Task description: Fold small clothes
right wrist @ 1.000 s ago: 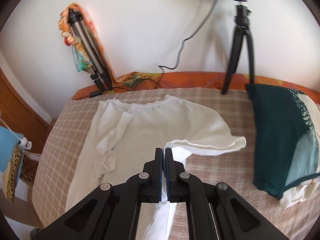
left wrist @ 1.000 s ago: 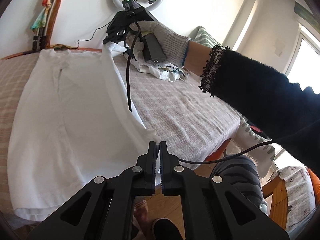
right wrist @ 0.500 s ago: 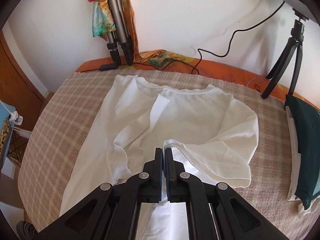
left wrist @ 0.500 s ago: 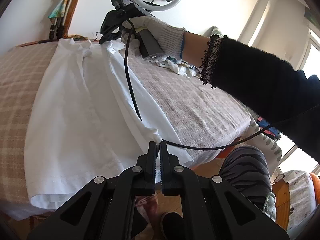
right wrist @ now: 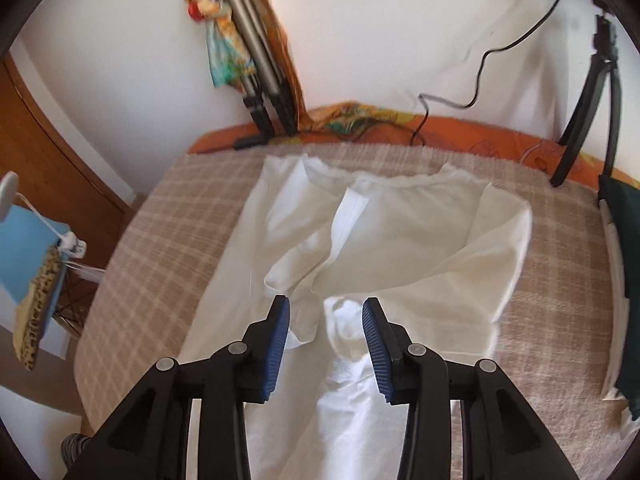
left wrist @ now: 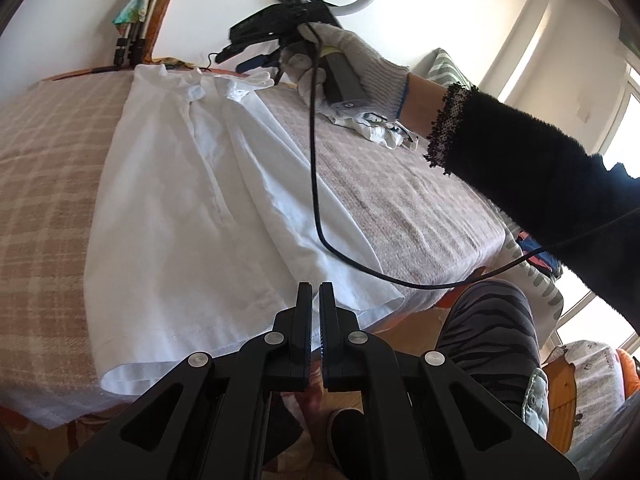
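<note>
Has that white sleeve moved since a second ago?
Yes. The white sleeve was carried in from beside the dark green clothes onto the shirt's middle; the right hand-held gripper has just been opening, releasing it.

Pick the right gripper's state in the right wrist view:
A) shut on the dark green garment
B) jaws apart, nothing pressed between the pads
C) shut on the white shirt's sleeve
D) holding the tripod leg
B: the right gripper has just been opening, and its blue pads stand clear of the white shirt, whose loose sleeve lies in the gap below them.
</note>
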The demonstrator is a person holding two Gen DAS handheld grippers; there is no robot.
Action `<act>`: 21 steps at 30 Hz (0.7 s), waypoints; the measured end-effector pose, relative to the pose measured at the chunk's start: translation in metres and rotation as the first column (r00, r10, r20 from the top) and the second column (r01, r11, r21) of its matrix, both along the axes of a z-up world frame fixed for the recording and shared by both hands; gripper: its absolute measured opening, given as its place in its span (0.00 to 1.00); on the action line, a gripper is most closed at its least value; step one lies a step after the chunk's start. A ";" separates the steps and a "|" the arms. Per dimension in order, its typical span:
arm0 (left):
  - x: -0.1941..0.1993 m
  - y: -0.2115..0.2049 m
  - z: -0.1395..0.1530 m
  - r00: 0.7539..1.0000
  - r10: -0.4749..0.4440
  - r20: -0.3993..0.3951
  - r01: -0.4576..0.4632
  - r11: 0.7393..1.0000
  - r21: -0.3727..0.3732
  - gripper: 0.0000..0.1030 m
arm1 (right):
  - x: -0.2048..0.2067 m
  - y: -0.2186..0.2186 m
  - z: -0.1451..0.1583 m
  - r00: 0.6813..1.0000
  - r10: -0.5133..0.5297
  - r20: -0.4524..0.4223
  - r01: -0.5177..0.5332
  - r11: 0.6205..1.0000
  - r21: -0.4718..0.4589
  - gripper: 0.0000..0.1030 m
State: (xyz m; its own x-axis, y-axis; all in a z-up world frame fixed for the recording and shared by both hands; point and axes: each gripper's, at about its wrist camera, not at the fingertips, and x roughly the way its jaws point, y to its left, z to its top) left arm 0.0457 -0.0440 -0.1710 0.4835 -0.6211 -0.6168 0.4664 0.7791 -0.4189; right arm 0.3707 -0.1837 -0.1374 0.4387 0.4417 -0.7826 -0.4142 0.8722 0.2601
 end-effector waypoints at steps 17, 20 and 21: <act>0.031 0.057 0.032 0.993 0.112 0.046 -0.113 0.993 0.020 0.05 | 0.054 -0.077 -0.042 0.957 -0.252 -0.144 0.269 0.956 0.116 0.02; 0.035 0.065 0.034 0.990 0.131 0.056 -0.132 0.991 0.026 0.05 | 0.061 -0.068 -0.033 0.964 -0.228 -0.138 0.247 0.958 0.142 0.01; 0.037 0.068 0.034 0.989 0.136 0.059 -0.138 0.990 0.024 0.05 | 0.065 -0.064 -0.029 0.965 -0.225 -0.134 0.244 0.958 0.153 0.01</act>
